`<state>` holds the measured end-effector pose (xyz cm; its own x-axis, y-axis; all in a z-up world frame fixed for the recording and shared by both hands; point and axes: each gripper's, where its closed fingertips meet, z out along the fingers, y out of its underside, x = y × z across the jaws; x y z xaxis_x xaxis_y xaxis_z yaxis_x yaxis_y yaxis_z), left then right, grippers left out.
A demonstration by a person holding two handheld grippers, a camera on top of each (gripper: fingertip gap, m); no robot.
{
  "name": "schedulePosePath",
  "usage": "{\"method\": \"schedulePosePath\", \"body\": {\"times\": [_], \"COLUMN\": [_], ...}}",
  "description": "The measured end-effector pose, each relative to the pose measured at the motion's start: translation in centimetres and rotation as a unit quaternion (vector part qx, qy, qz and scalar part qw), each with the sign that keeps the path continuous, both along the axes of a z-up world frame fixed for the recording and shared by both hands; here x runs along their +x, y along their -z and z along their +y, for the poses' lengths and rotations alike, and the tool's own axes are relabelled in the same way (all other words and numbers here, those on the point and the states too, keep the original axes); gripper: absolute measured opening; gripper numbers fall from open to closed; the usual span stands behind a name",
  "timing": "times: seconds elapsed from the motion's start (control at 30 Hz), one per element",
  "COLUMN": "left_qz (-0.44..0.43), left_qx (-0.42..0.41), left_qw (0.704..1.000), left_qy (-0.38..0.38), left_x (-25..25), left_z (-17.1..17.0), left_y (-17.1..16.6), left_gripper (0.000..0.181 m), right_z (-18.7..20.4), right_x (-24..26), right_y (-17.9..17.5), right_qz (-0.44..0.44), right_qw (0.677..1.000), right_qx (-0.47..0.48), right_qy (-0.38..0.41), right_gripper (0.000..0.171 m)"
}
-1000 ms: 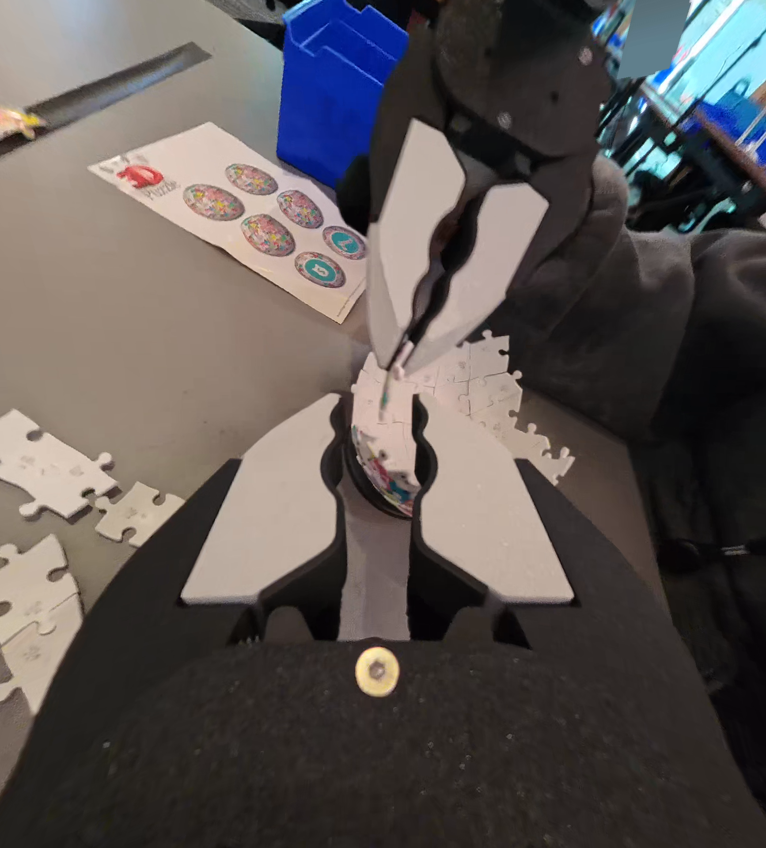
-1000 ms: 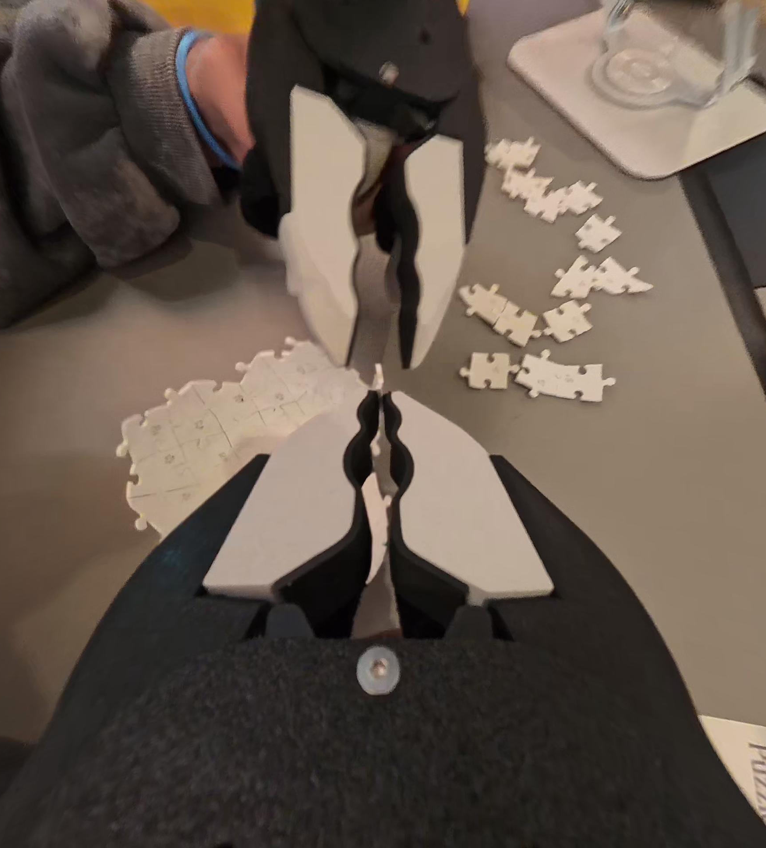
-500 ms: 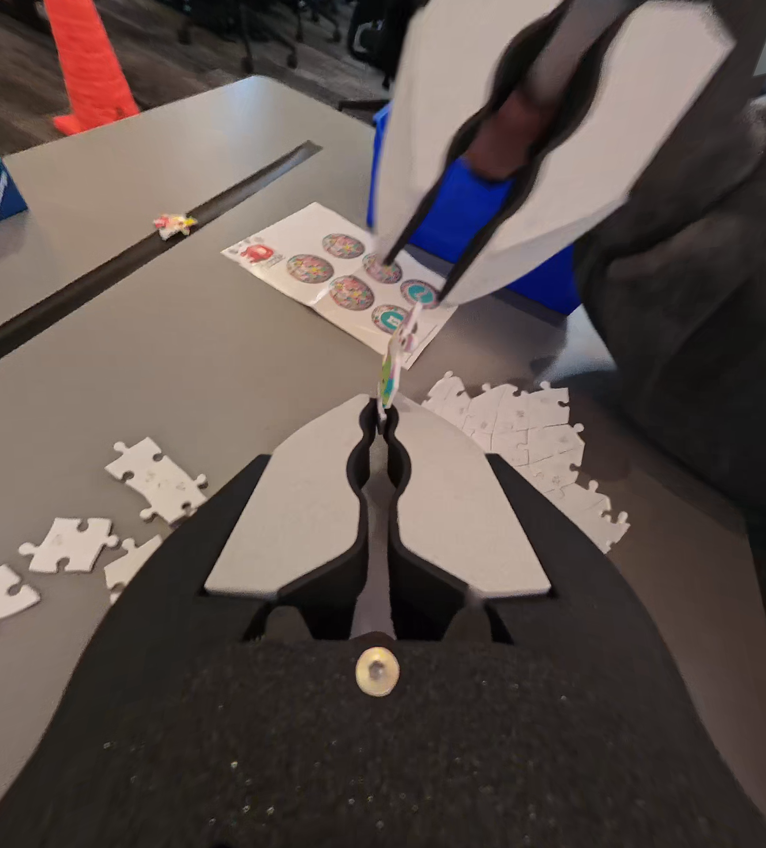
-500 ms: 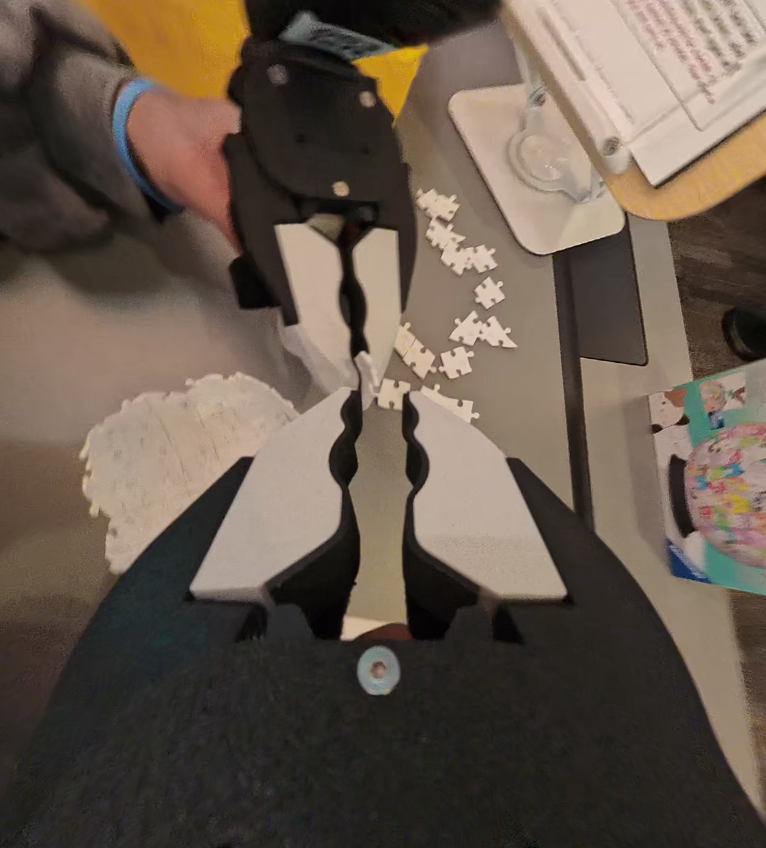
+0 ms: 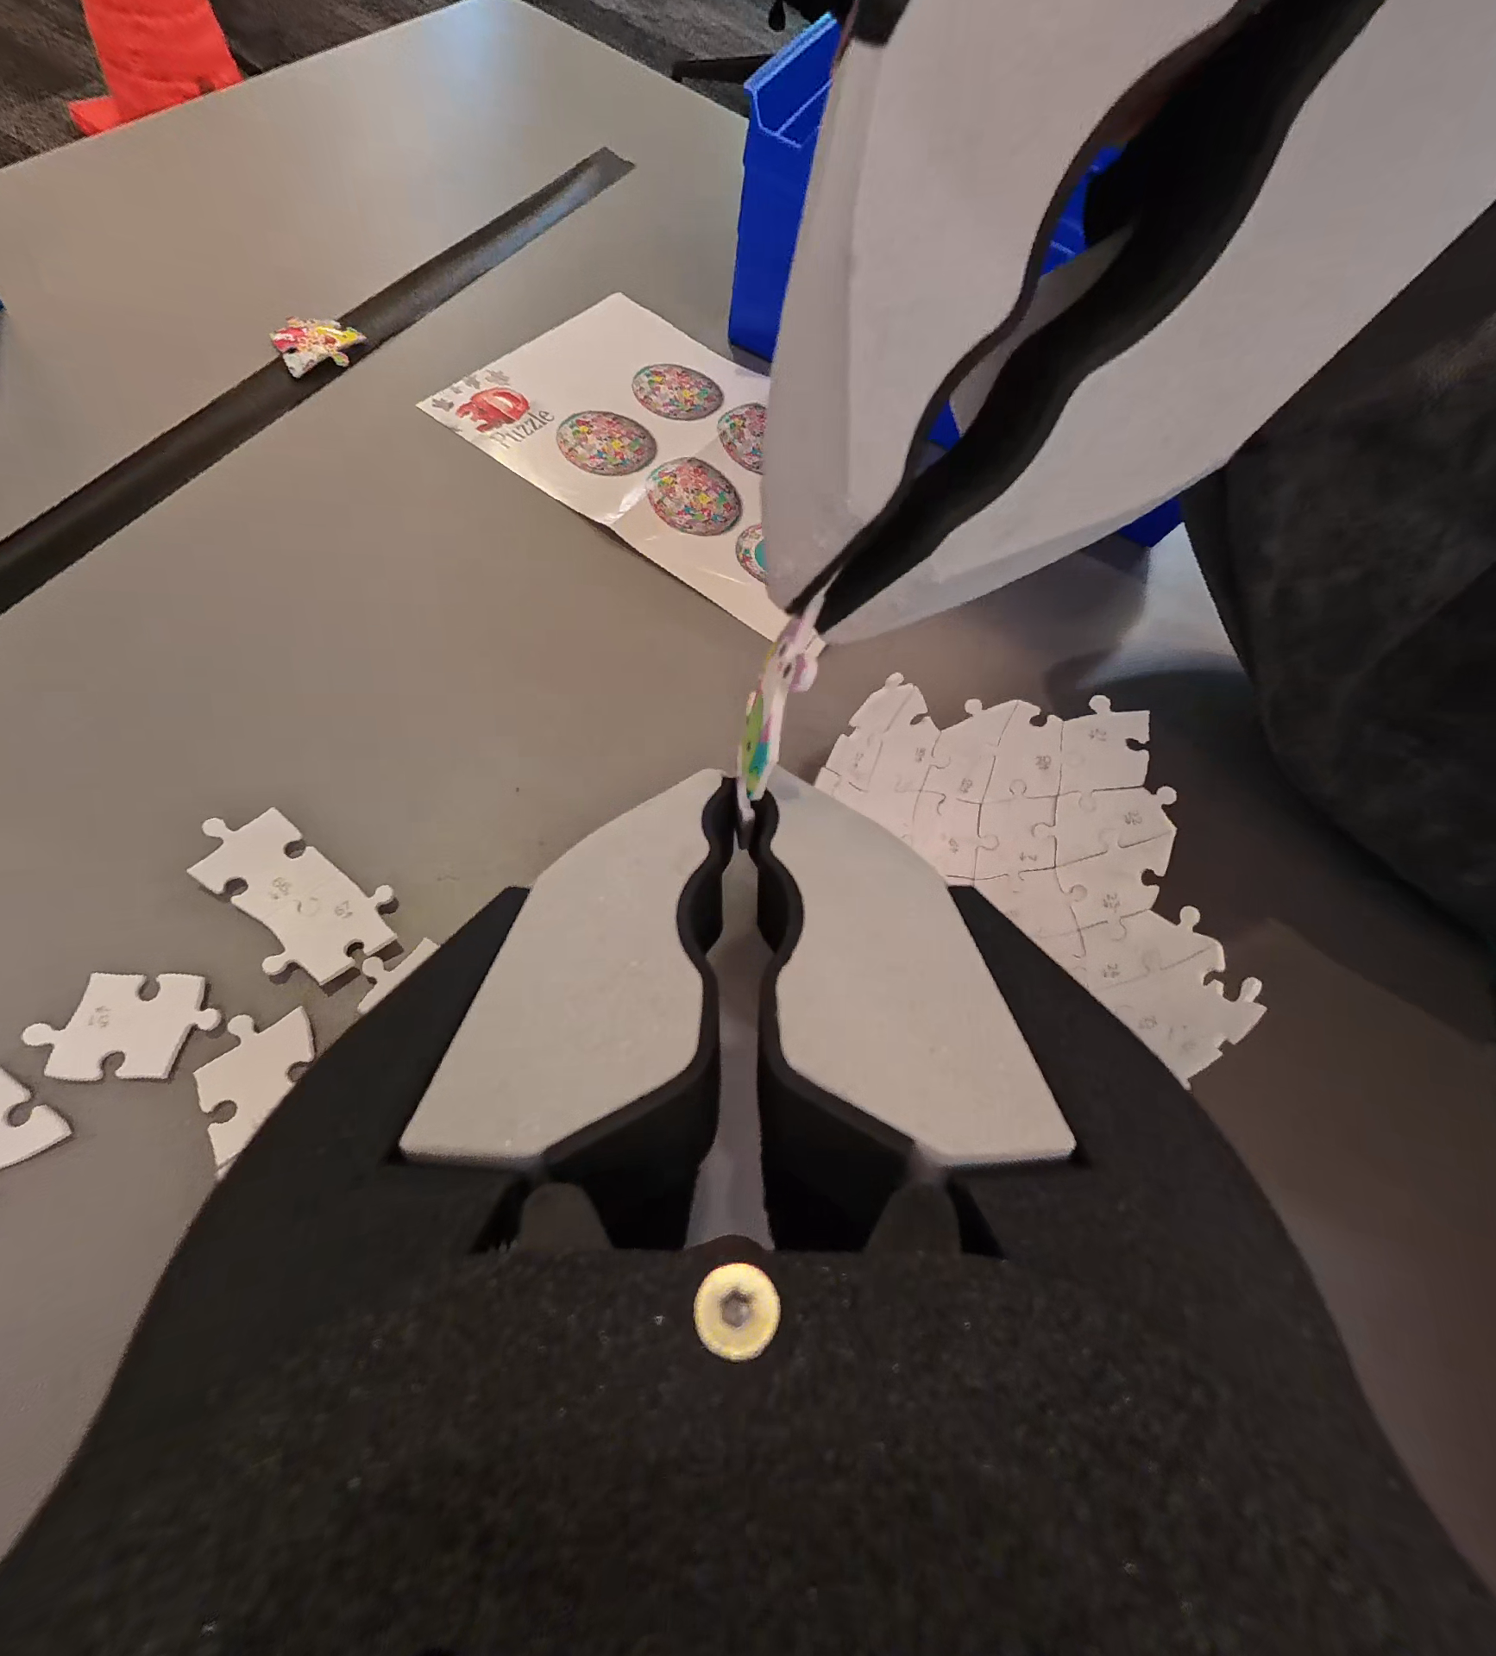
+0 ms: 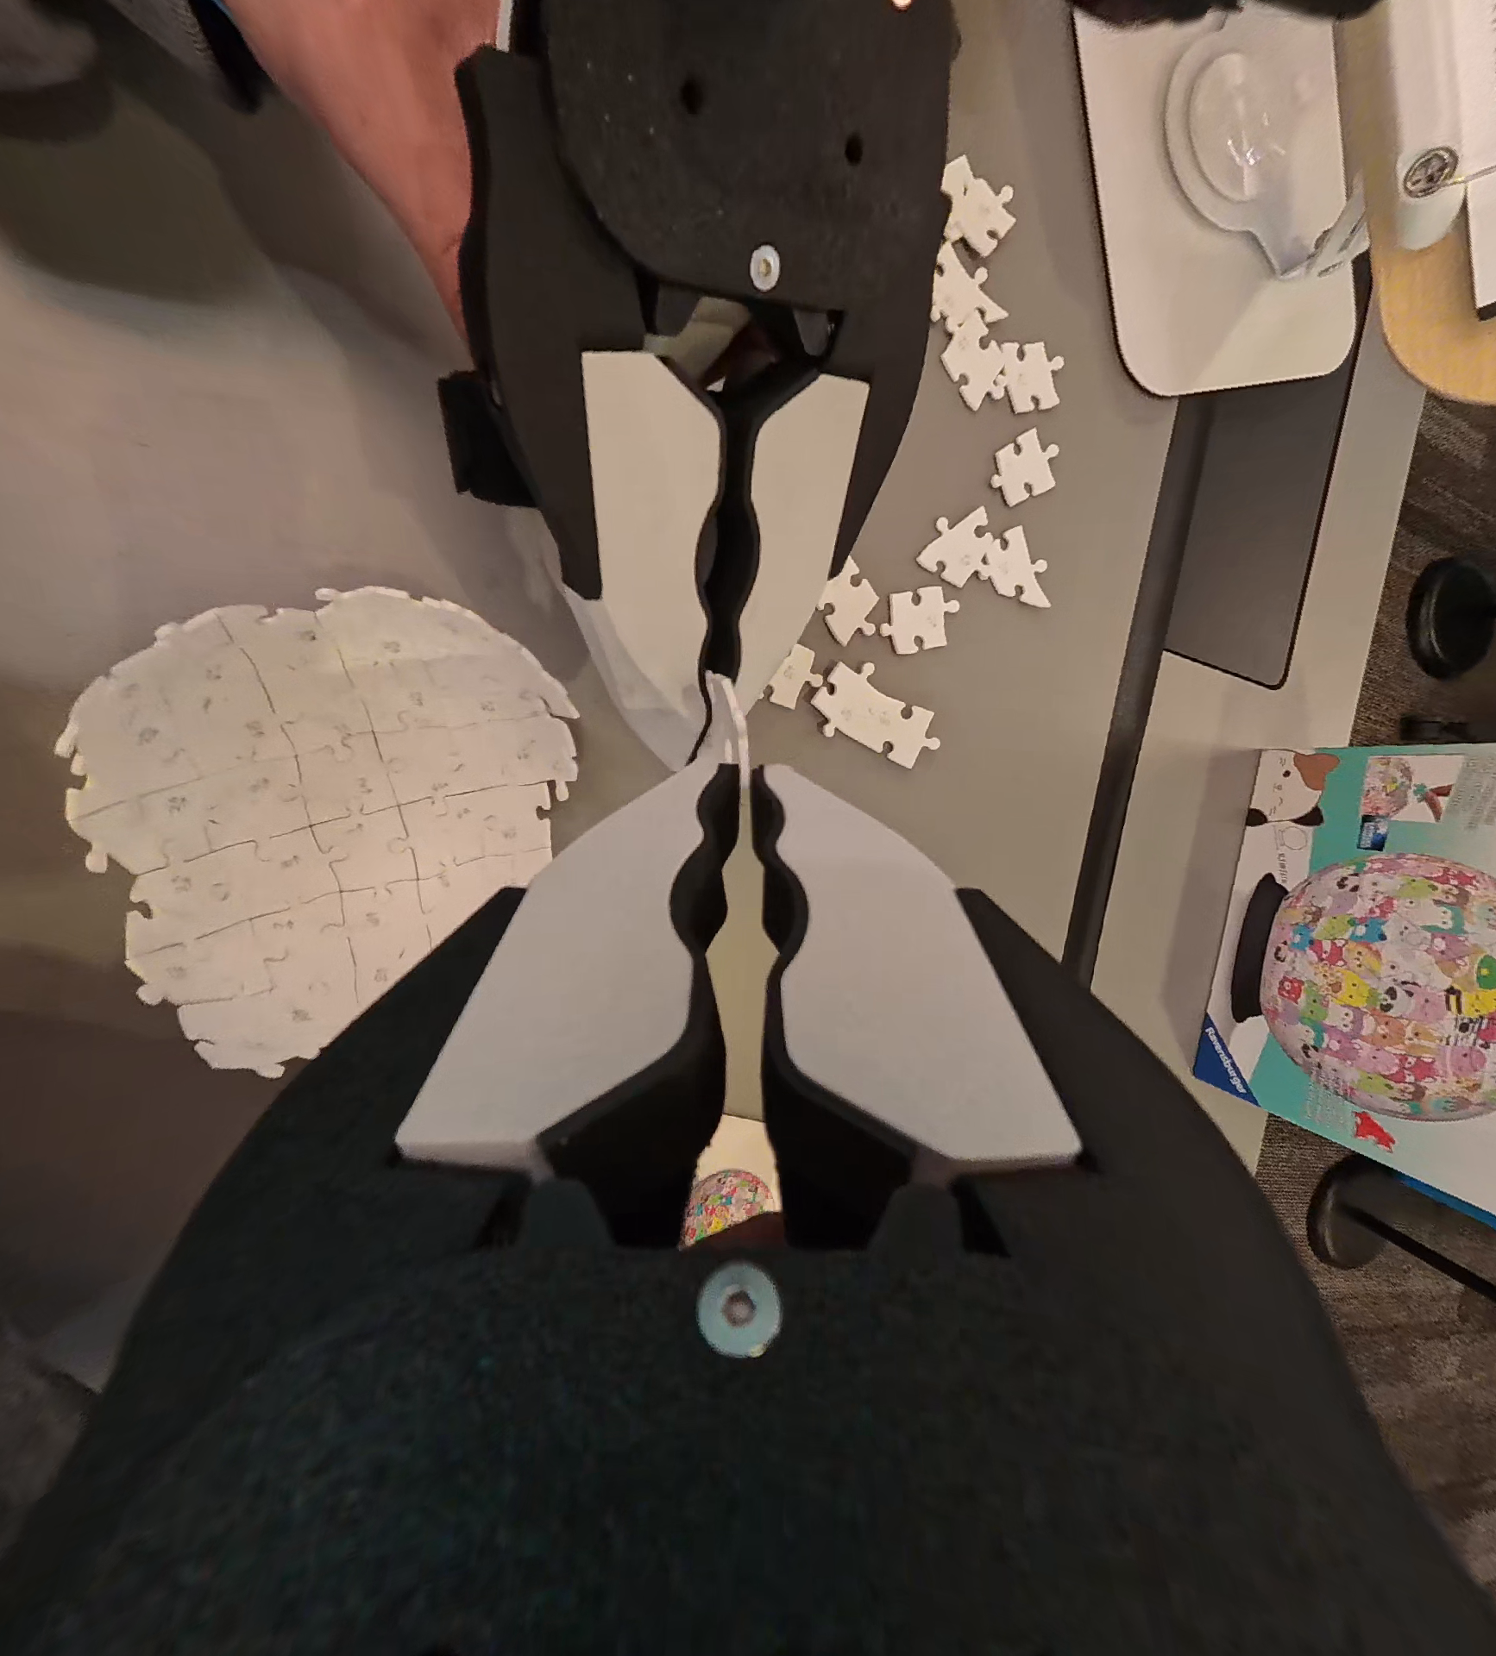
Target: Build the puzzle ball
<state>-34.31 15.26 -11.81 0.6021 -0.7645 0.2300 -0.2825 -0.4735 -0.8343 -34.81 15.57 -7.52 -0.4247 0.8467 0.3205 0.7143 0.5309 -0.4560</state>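
Note:
A small curved puzzle piece [image 5: 762,726], colourful on one face and white on the other, hangs edge-on in the air above the grey table [image 5: 368,627]. My left gripper [image 5: 744,802] is shut on its lower end. My right gripper [image 5: 809,618] comes in from the upper right and pinches its upper end. In the right wrist view the piece [image 6: 729,721] shows white between my right gripper [image 6: 731,775] and the left gripper [image 6: 719,672] opposite it. A joined dome section of white-backed pieces [image 5: 1040,860] lies on the table below; it also shows in the right wrist view [image 6: 314,806].
Loose white-backed pieces [image 5: 296,896] lie at the left, also in the right wrist view [image 6: 879,712]. An instruction sheet [image 5: 619,439], a blue bin [image 5: 780,206] and one colourful piece [image 5: 314,340] lie farther back. The puzzle box [image 6: 1399,941] and a glass on a coaster [image 6: 1237,179] are at the right. One gripper's finger ends stand about 5 cm off the other's. The colourful piece [image 5: 314,340] sits 30 cm or so from the ends of my left fingers.
Both grippers have risen above the table with the piece between them. My left jaws closed from wide around a curved section to a pinch; my right jaws opened briefly and narrowed again.

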Motion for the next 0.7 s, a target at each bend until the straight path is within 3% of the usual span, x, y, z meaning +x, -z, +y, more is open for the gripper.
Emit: {"method": "schedulePosePath", "body": {"times": [0.27, 0.43, 0.6, 0.7], "left_qz": [-0.007, -0.066, -0.134, -0.120], "left_qx": [0.002, -0.045, -0.154, -0.192], "left_qw": [0.999, 0.996, 0.979, 0.974], "left_qy": [0.031, 0.046, -0.013, -0.022], "left_x": [0.7, 0.0, -1.3, -1.6], "left_z": [-0.7, -1.0, 1.2, 1.3], "left_y": [0.2, 0.2, 3.6, 5.6], "left_gripper": [0.002, 0.024, 0.014, 0.001], "right_z": [0.2, -0.8, -1.6, -1.0], "right_x": [1.1, 3.9, 4.6, 4.1], "right_y": [0.5, 1.7, 6.8, 7.5], "right_qz": [-0.032, -0.072, -0.144, -0.142], "right_qw": [0.999, 0.994, 0.987, 0.988], "right_qx": [-0.026, -0.074, -0.068, -0.063], "right_qy": [-0.009, -0.031, -0.035, -0.025], "right_gripper": [0.002, 0.002, 0.002, 0.002]}}
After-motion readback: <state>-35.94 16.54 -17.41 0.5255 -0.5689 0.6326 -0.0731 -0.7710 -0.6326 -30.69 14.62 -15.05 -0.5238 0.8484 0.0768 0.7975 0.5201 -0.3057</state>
